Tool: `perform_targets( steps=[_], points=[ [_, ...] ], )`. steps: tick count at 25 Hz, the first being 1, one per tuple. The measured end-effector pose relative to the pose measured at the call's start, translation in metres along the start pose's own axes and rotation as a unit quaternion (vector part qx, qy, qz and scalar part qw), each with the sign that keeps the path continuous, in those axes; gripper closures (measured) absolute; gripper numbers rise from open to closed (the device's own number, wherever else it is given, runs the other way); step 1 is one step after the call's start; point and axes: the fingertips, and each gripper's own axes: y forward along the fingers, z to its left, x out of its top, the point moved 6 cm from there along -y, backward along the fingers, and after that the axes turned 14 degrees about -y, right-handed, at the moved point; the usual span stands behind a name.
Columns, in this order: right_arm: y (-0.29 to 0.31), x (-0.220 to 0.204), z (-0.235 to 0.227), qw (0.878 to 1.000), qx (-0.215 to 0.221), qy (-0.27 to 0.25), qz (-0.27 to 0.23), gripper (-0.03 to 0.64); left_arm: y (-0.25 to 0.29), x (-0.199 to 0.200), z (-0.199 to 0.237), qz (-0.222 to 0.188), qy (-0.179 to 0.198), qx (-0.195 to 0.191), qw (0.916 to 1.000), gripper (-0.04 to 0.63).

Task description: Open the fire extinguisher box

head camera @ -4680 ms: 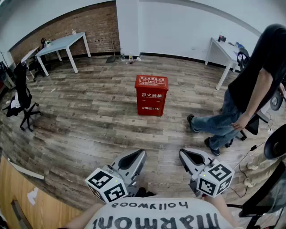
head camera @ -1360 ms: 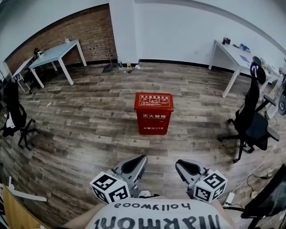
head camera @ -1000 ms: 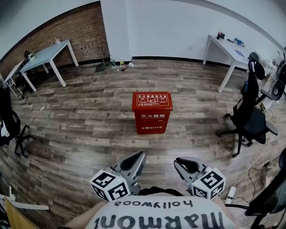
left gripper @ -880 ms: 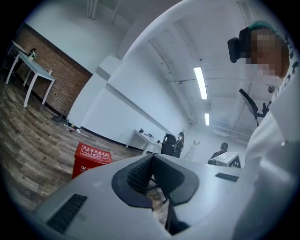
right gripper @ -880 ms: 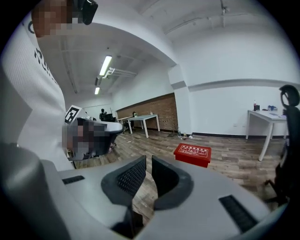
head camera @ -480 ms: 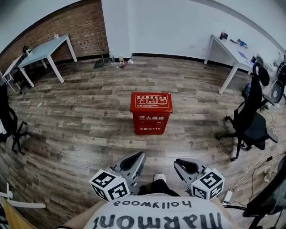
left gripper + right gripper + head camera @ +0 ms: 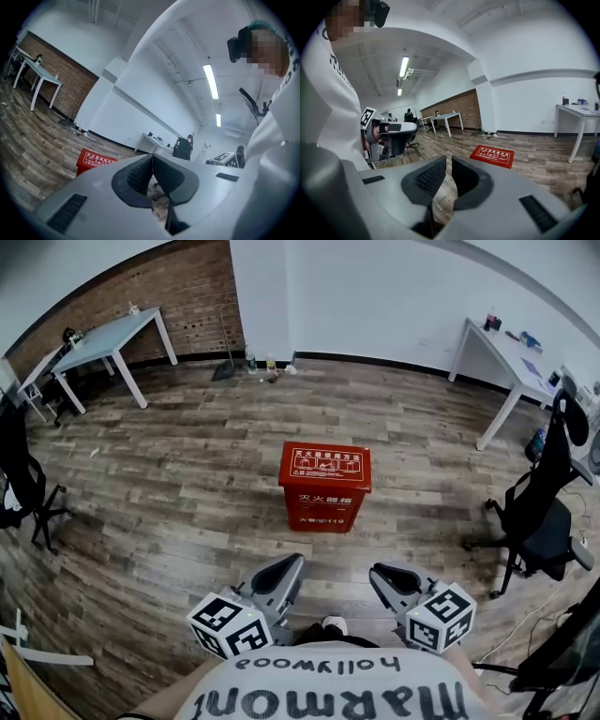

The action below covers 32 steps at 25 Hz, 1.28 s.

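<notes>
fire extinguisher box, lid down, far beyond left gripper (jaws pressed together, empty) and right gripper (slightly spread, empty); such narrow jaws may slip off its lid.

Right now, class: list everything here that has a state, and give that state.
fire extinguisher box: upright on the floor, lid shut.
left tongs: shut, empty.
right tongs: slightly open, empty.
office chair: upright, unoccupied.
</notes>
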Motion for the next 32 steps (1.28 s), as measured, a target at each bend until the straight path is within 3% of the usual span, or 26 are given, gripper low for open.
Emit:
perform_targets(
  steps=[16, 23, 32],
  points=[
    [0.042, -0.002, -0.088, 0.998, 0.049, -0.024, 0.02, 0.574, 0.071, 0.018, 0.029, -0.025, -0.002, 0.051, 0.9984, 0.591],
    [0.055, 0.004, -0.114, 0.999, 0.019, -0.011, 0.029, 0.574, 0.077, 0.048, 0.06, -0.028, -0.002, 0.071, 0.9971, 0.591],
    [0.093, 0.005, -0.117, 0.997, -0.03, 0.037, 0.059, 0.574, 0.097, 0.072, 0.099, 0.043, -0.007, 0.034, 0.9985, 0.591]
  ],
)
